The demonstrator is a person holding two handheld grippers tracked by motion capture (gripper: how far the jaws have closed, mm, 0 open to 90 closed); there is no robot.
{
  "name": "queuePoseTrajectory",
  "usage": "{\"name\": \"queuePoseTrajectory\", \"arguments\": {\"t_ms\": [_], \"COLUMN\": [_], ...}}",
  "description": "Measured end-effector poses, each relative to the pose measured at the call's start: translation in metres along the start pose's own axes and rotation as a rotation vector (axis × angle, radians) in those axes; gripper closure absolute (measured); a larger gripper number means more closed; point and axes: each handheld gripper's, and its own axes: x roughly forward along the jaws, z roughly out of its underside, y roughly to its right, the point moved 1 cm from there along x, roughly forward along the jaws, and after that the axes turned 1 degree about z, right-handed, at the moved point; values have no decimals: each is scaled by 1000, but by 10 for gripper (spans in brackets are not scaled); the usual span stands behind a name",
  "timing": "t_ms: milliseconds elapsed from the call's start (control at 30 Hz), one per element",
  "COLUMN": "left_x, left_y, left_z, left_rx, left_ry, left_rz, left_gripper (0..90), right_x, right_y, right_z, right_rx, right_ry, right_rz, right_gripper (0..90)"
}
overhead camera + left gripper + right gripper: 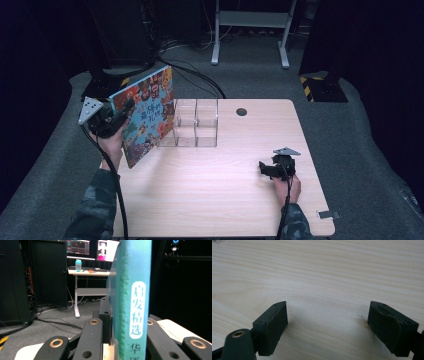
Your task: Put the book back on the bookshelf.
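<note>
A colourful picture book with a teal spine is held off the table at the left, tilted, its right edge close to a clear plastic organiser. My left gripper is shut on the book's spine edge; in the left gripper view the spine stands upright between the black jaws. My right gripper rests low over the table at the right, open, with bare wood between its pads.
The clear organiser with several compartments stands at the back middle of the wooden table. A round cable hole lies behind it. Cables and a desk frame are on the grey floor beyond.
</note>
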Motion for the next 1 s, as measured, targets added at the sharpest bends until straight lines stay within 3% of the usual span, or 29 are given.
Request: {"name": "queuePoseTrajectory", "arguments": {"t_ms": [633, 833, 1000], "left_x": [16, 7, -6], "left_y": [-4, -7, -7], "left_z": [18, 24, 25], "left_rx": [-14, -42, -34], "left_ry": [2, 1, -61], "left_rz": [-9, 8, 20], "left_gripper": [802, 800, 798], "right_x": [0, 0, 0], "right_y": [0, 0, 0], "right_z": [0, 0, 0], "right_rx": [0, -2, -21], "right_ry": [0, 0, -8], "right_rz": [-1, 3, 11], "right_gripper": [159, 159, 158]}}
